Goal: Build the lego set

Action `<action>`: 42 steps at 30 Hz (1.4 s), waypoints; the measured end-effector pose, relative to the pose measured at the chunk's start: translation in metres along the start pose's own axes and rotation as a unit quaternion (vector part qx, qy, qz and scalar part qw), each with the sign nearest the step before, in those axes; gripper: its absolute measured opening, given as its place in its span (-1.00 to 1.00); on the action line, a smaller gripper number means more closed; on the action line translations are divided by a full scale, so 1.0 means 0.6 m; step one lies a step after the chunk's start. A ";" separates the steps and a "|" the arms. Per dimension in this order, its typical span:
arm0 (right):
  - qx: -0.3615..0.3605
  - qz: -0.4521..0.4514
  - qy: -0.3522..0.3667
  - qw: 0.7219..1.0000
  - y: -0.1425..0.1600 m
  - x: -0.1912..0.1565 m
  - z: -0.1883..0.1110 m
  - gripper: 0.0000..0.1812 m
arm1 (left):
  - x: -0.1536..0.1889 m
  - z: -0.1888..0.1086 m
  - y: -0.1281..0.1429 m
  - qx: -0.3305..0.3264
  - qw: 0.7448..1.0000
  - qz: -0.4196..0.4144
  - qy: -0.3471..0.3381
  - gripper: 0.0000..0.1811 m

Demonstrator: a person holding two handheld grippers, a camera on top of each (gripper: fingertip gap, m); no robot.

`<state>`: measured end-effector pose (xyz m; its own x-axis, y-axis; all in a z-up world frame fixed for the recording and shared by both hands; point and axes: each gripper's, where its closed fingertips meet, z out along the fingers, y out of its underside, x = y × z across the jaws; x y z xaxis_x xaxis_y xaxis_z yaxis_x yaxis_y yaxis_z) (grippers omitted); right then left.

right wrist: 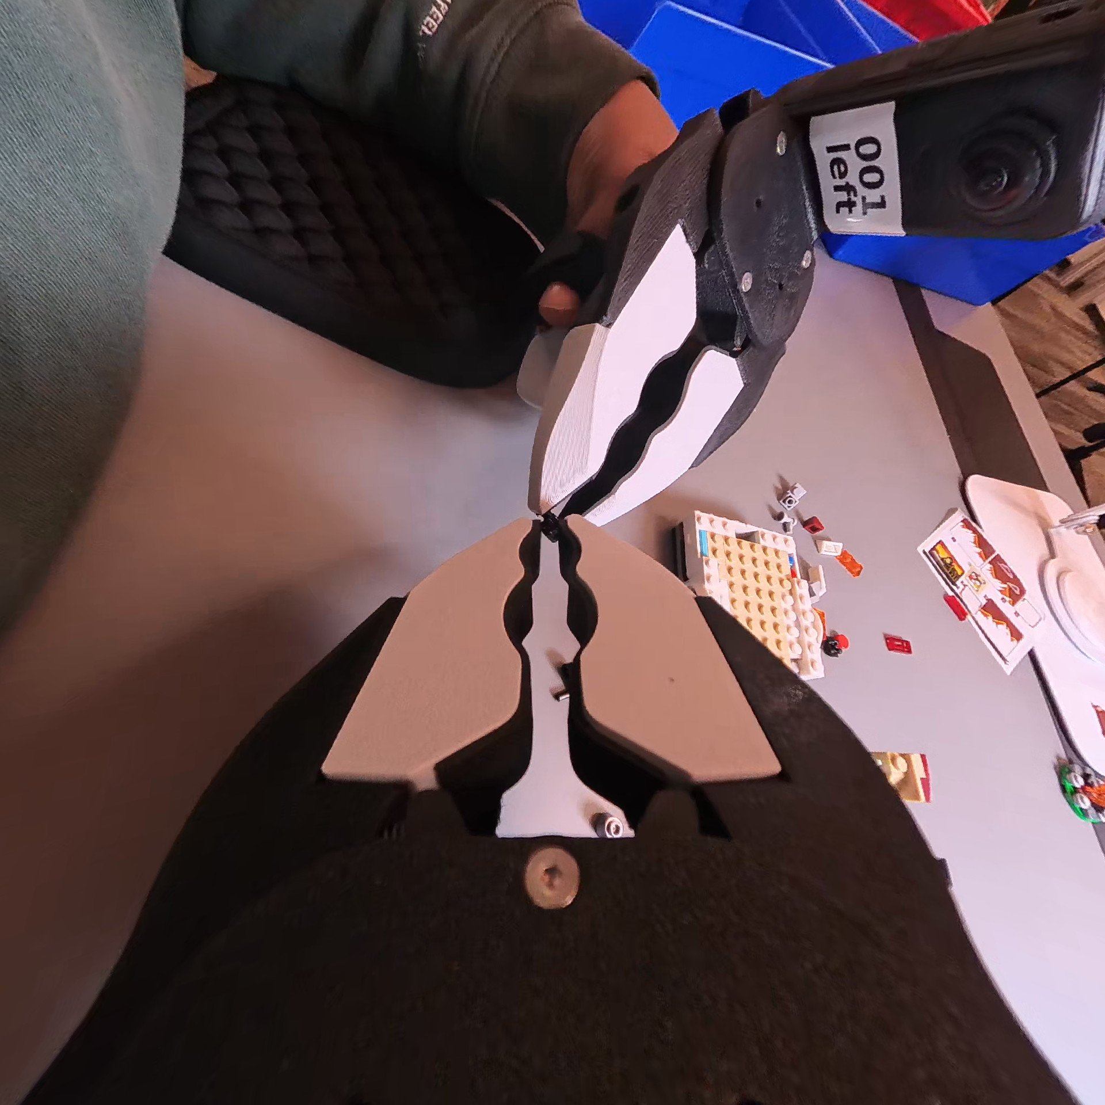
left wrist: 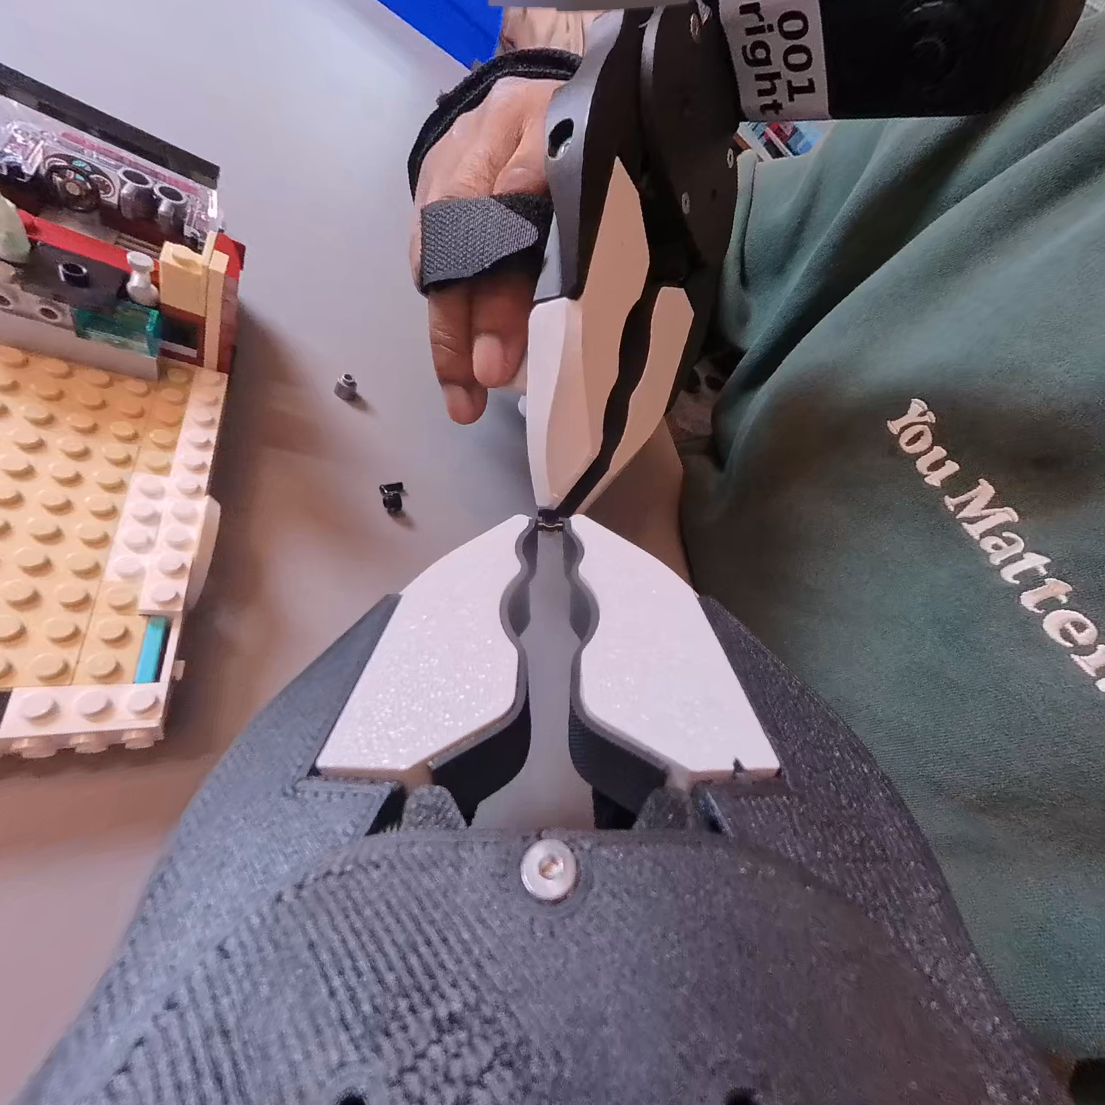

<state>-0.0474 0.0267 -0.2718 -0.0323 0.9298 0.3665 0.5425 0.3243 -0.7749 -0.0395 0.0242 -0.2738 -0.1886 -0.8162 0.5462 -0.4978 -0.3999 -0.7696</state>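
Observation:
My left gripper (left wrist: 550,531) and my right gripper (right wrist: 550,535) meet tip to tip above the table. Both are shut on a tiny black lego piece (left wrist: 550,521) pinched between them, also in the right wrist view (right wrist: 550,527). I cannot tell whether it is one piece or two joined. The right gripper (left wrist: 555,508) comes down from above in the left wrist view. The left gripper (right wrist: 553,513) comes in from the upper right in the right wrist view. The partly built set with a tan studded plate (left wrist: 60,508) lies on the grey table, also seen at right (right wrist: 759,580).
A small grey round piece (left wrist: 345,387) and a black piece (left wrist: 391,496) lie loose near the build. A bag of parts (left wrist: 107,173) lies behind it. A sticker sheet (right wrist: 980,592), scattered small pieces (right wrist: 849,562), a white tray (right wrist: 1016,508) and blue bins (right wrist: 717,60) are on the right. Only a small space, under 4 cm, lies between the two pairs of fingers. The left tips stand about 11 centimeters off the tan studded plate (left wrist: 60,508).

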 end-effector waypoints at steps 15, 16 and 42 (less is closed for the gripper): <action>0.124 0.475 -0.141 0.859 -0.005 0.046 -0.026 -0.97 | -0.011 -0.018 -0.043 0.014 0.947 0.250 -0.200 -0.86; 0.142 0.509 -0.158 0.834 -0.007 0.051 -0.031 -0.97 | -0.011 -0.020 -0.050 0.017 0.936 0.273 -0.220 -0.86; 0.206 0.635 -0.286 0.687 -0.027 0.047 -0.042 -0.97 | 0.000 -0.017 -0.063 0.004 0.870 0.401 -0.288 -0.90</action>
<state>-0.0360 0.0434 -0.2361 -0.1417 0.3867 -0.9112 0.1585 -0.8998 -0.4065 -0.0294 0.0437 -0.2414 -0.0162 -0.9065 -0.4218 -0.3950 0.3934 -0.8302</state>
